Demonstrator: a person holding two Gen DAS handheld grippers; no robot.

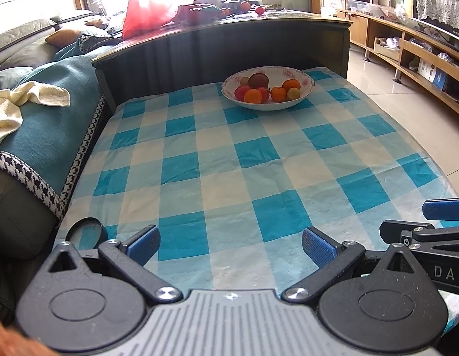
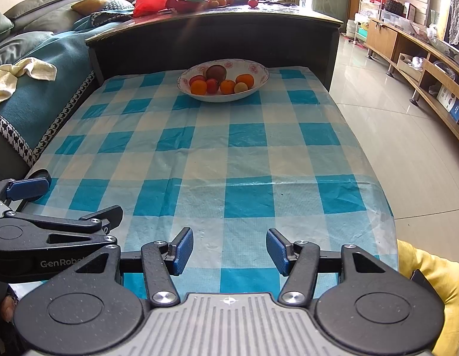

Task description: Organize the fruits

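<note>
Right wrist view: small round oranges and red fruits [image 2: 212, 84] fill a white floral-rimmed ceramic bowl [image 2: 260, 81] at the blue-checked desk's [image 2: 247, 160] far end; probably light, smooth, bruisable, best pinched across their middles. Left gripper [image 1: 231, 247] and right gripper [image 2: 229, 250] hover near, wide, empty.

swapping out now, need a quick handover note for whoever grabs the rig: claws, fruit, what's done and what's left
Left claw: open, empty, low over the near end of the blue-and-white checked tablecloth.
Right claw: open, empty, beside the left one.
Fruit: all in the white floral-rimmed bowl at the far end, including oranges, red fruits, a brown round fruit and a pale yellow-green one.
Done: no fruit lies on the cloth.
Left: possibly nothing; both claws are far from the bowl.
</note>
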